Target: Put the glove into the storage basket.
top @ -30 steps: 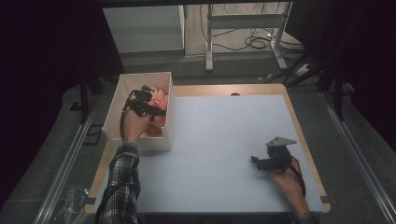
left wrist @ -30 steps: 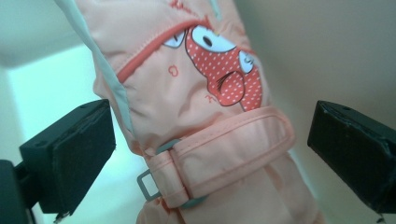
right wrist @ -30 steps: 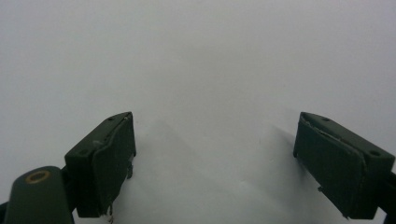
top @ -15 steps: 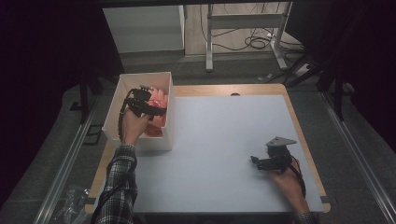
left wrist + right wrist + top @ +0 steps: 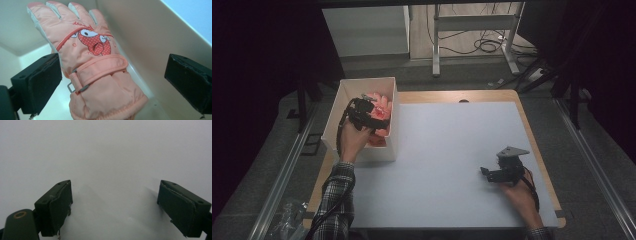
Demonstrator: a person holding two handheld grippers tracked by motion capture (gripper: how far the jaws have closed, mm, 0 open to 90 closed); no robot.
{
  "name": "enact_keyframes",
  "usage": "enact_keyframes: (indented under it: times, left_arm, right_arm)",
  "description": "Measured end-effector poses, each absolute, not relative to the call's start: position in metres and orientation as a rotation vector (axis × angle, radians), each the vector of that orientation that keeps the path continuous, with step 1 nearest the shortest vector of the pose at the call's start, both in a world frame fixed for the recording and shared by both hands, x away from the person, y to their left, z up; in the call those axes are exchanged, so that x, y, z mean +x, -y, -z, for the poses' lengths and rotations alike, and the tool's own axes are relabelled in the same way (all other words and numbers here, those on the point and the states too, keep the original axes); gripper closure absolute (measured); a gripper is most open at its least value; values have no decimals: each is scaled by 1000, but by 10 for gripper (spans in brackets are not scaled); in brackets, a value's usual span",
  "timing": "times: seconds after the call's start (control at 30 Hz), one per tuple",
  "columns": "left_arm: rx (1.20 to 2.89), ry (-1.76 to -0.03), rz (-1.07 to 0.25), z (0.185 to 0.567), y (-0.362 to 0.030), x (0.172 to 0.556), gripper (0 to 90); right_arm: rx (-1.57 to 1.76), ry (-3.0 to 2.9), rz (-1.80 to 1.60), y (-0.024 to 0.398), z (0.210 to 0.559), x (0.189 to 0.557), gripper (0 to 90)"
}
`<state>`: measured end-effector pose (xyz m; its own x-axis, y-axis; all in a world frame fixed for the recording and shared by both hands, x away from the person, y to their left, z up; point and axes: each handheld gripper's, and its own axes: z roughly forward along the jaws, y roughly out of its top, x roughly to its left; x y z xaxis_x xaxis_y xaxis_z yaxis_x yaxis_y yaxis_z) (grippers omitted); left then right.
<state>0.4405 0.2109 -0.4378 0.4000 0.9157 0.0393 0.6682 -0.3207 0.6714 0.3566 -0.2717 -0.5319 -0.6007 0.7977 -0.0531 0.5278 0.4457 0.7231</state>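
A peach-orange padded glove [image 5: 92,62] with a red spotted cartoon patch and a wrist strap lies inside the white box [image 5: 341,95], leaning against its right wall. My left gripper [image 5: 374,115] hovers inside the box over the glove [image 5: 381,106]; its jaws stand wide apart on either side of the glove's cuff, and I cannot tell whether they touch it. My right gripper [image 5: 486,173] rests low over the white table surface [image 5: 452,145] at the front right, open, with nothing between its black fingers [image 5: 58,205].
The white box stands at the table's left edge. A wooden table border [image 5: 532,135] frames the white surface. Beyond the table are a metal desk frame [image 5: 472,25] and cables on the floor [image 5: 487,45]. Metal rails [image 5: 287,170] run along both sides.
The left hand has shifted very slightly inside the box. The right gripper has not moved.
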Motion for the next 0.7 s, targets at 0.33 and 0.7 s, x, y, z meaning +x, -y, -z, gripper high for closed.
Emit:
enact_keyframes:
  times: [0.33,0.7]
  left_arm:
    - [2065,-1320,-561,438,-217,424,15]
    - [2045,-1299,-570,436,-224,406,15]
  right_arm:
    - [1121,-2314,-955,272,532,357,130]
    - [1121,-2314,-955,272,532,356,130]
